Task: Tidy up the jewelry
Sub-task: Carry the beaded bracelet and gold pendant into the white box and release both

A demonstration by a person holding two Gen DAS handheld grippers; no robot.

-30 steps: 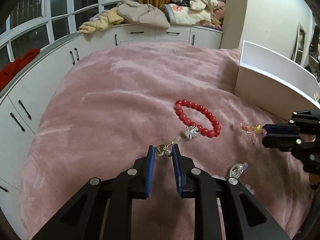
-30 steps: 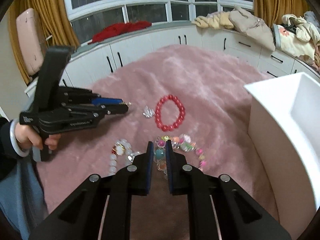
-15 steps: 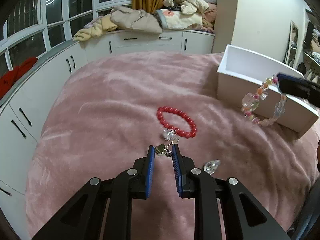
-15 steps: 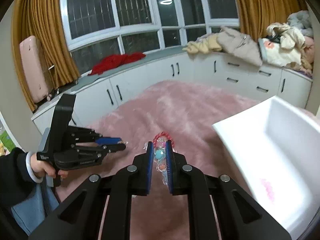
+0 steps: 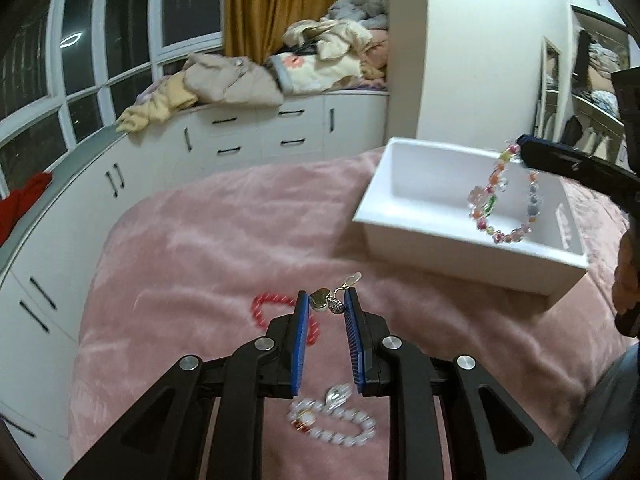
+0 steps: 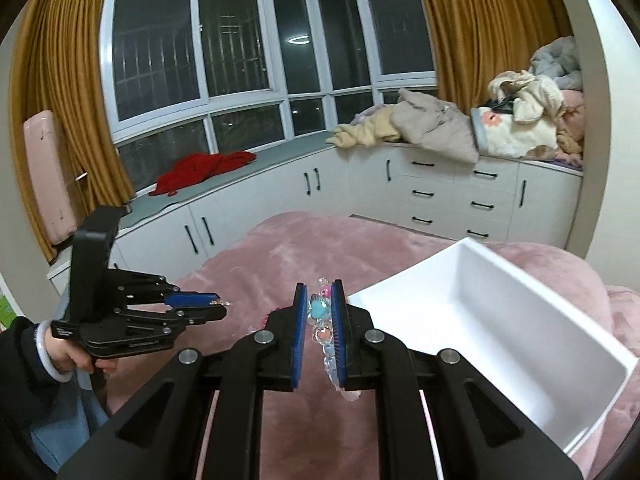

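The left gripper [image 5: 327,309] is hovering above the pink blanket [image 5: 224,240], its jaws narrowed onto a small charm [image 5: 326,300] with a heart-shaped piece and a dark bead, which is sitting pinched between the blue pads [image 5: 301,344]. Seen from the right wrist, the same tool [image 6: 218,307] is pointing toward the middle of the bed, held by the person's hand [image 6: 82,356].

The right gripper [image 6: 320,308] is clamping a string of pastel beads, the bead bracelet [image 6: 324,328], between its jaws. From the left wrist, that bracelet [image 5: 506,200] is dangling as a loop from the right fingertips, hanging over the open white box [image 5: 424,236]. The box [image 6: 492,308] is resting on the blanket, to the right of the right gripper.

A red bracelet [image 5: 262,312] is lying on the blanket just beyond the left jaws, partly hidden by the left finger. A pale bracelet [image 5: 332,428] with a clear pendant is lying below the left gripper, nearer the camera. Clothes [image 6: 440,128] are piling on the white cabinets [image 6: 440,192] by the window.
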